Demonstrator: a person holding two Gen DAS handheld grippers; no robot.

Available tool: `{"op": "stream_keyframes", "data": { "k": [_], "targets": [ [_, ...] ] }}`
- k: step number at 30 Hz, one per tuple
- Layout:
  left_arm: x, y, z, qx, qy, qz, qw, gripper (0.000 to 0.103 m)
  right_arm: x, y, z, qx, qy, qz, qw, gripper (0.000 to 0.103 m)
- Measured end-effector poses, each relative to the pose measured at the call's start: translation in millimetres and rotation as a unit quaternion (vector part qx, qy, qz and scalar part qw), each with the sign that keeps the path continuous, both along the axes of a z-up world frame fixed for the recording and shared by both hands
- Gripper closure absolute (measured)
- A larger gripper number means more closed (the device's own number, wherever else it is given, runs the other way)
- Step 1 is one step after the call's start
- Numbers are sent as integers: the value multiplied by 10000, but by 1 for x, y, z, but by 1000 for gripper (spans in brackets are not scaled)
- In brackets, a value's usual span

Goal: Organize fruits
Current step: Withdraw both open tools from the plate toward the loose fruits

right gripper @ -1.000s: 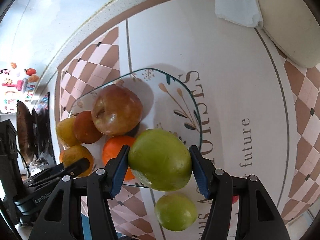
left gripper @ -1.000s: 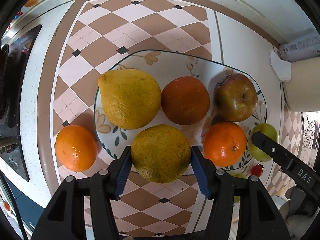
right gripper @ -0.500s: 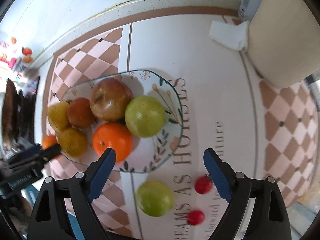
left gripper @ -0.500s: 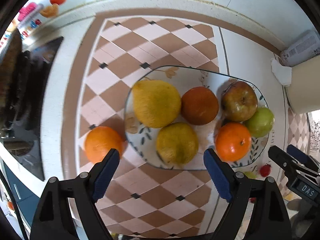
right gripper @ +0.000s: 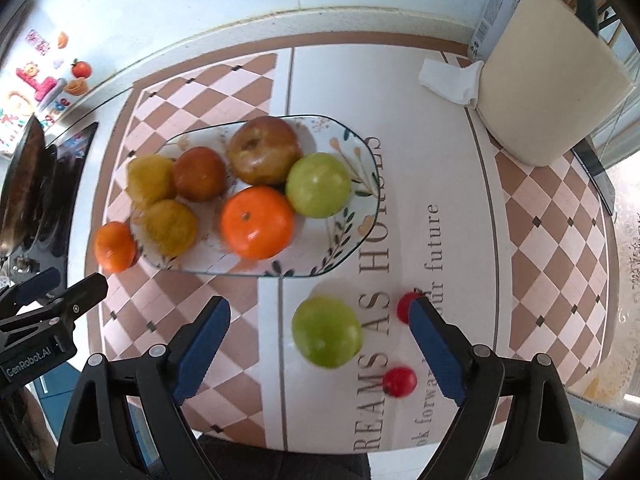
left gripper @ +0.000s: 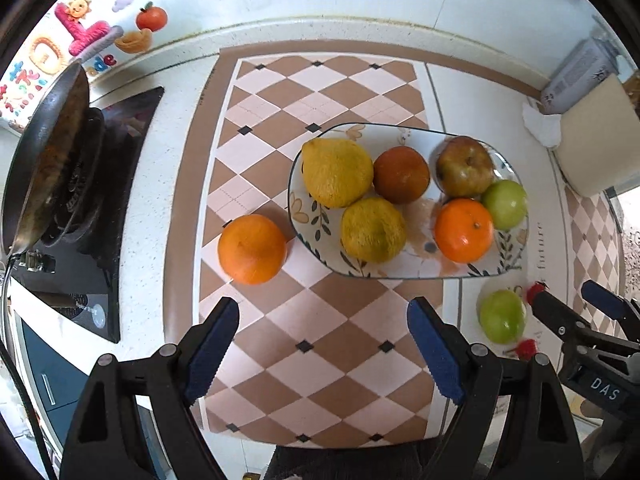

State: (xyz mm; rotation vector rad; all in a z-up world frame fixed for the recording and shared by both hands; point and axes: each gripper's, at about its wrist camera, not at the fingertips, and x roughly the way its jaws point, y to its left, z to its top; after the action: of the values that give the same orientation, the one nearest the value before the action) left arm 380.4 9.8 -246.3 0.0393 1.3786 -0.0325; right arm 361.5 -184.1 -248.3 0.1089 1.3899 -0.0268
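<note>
A patterned plate holds a lemon, a yellow citrus, a dark orange, a reddish apple, an orange and a green apple. On the mat beside it lie a loose orange, a second green apple and two cherry tomatoes. My left gripper hangs open above bare mat, in front of the plate. My right gripper is open too, high over the loose green apple, touching nothing.
A stove with a dark pan stands at the left. At the back right are a beige container, a crumpled tissue and a box. The counter's front edge runs just below both grippers.
Both grippers opened and rose away from the plate. The left let go of the yellow citrus, the right of the green apple; both fruits now lie on the plate.
</note>
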Motion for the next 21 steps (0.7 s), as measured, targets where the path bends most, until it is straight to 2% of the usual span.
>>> {"op": "stream_keyframes", "data": {
  "k": [13,21],
  "targets": [
    [-52,5,71,-304,-510,-113,9982,17,-59,18,82,70,-601,180,9980,10],
    [-74,10,101,-424,-775,-105,9960,17,-88,19,127,218,-874,172,9958,10]
  ]
}}
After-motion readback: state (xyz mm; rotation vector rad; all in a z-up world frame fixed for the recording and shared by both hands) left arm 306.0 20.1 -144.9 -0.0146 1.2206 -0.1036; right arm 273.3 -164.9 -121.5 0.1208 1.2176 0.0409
